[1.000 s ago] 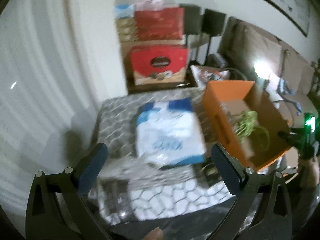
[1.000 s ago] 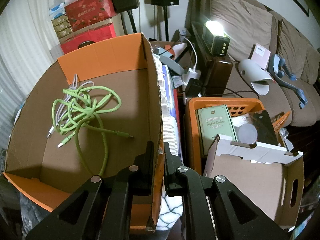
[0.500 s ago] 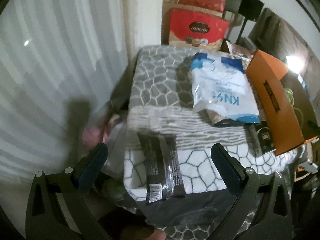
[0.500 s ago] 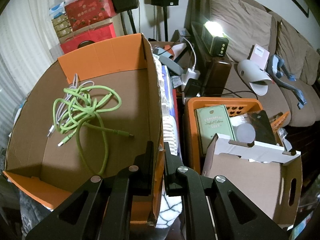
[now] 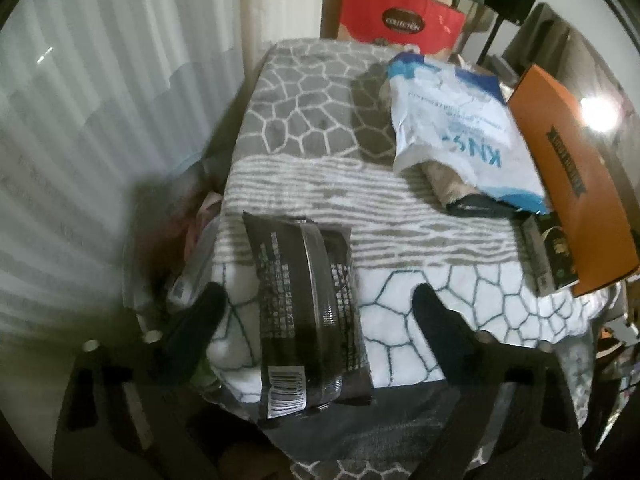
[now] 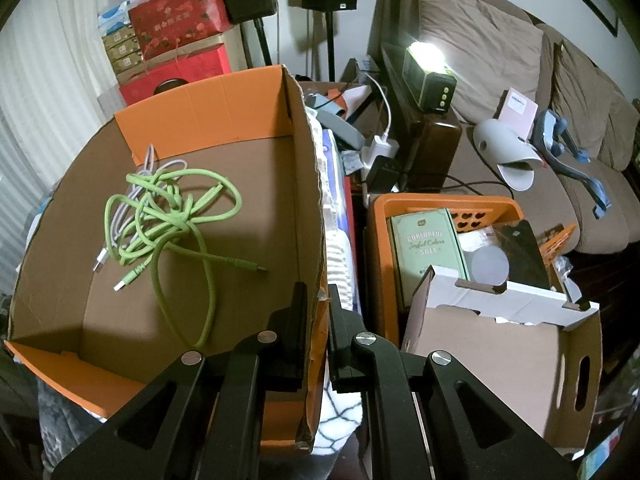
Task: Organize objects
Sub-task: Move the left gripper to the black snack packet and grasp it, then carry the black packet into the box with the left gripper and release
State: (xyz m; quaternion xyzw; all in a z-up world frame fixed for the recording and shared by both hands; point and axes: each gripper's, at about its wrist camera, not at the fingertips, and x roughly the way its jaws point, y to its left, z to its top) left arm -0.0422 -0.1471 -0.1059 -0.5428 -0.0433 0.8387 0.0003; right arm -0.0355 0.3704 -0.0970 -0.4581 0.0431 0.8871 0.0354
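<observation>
My left gripper [image 5: 316, 304] is open, its fingers on either side of a black plastic packet [image 5: 308, 312] that lies on a grey and white patterned blanket [image 5: 400, 216]. A white and blue KN95 mask bag [image 5: 452, 128] lies further back. My right gripper [image 6: 318, 300] is shut on the right wall of an orange cardboard box [image 6: 312, 208], which also shows at the right of the left wrist view [image 5: 576, 184]. Tangled green and white cables [image 6: 168, 216] lie inside the box.
An orange crate [image 6: 440, 204] with a green book and other items, and a white cardboard box [image 6: 500, 344], stand right of the orange box. Red gift boxes [image 6: 180, 20] are stacked behind. A brown sofa [image 6: 520, 100] holds a lamp and loose items. Curtains hang at left.
My left gripper has swung left and down toward the near end of the blanket, and its open fingers now straddle the black packet. The right gripper stays clamped on the box wall.
</observation>
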